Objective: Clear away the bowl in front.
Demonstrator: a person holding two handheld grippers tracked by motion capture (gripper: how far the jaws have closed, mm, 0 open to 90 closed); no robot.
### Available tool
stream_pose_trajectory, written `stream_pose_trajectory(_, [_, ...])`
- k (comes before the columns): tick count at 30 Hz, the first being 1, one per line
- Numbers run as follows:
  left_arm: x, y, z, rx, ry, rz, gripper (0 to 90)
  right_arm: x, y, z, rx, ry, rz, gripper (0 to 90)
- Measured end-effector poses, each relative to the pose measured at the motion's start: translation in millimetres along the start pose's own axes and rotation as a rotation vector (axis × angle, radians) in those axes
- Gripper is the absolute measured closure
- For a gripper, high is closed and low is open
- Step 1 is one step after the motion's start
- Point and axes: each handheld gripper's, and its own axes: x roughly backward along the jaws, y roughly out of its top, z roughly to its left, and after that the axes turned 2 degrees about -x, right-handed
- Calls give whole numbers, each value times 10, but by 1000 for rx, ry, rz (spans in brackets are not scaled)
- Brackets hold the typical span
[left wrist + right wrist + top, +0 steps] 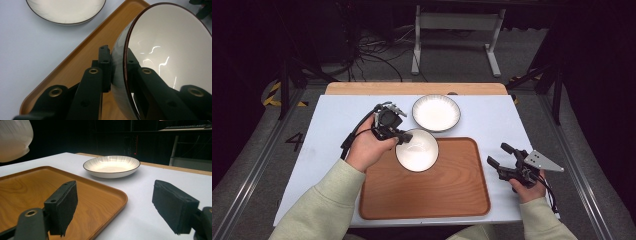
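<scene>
above the tray (427,192), left tool (403,138) grips the bowl (418,150) rim.

We see the left hand-held gripper (403,137) held forward at centre left, its jaws pinched on a bowl (417,150) rim. The right hand-held gripper (501,156) rests near right, jaws spread wide, gripping nothing.

White bowl (417,150) — tilted, lifted above wooden tray (452,190)

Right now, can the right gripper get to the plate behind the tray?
Probably yes. The right gripper is open and holds nothing, and bare table lies between it and the plate. The left gripper holds the bowl off to the side.
</scene>
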Motion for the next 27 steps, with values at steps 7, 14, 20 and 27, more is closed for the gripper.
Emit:
stream_pose_trajectory(7, [-155, -45, -10, -9, -11, 41, 816, 2, 0, -1, 0, 1, -1, 209])
stream_pose_trajectory(14, [-276, -95, 1, -8, -23, 78, 815, 2, 0, -2, -1, 1, -1, 209])
stream_pose_trajectory(20, [-382, -140, -7, -10, -22, 104, 814, 2, 0, -2, 0, 1, -1, 209])
stream_pose_trajectory(27, [-465, -173, -15, -8, -24, 131, 813, 2, 0, -1, 1, 3, -1, 209])
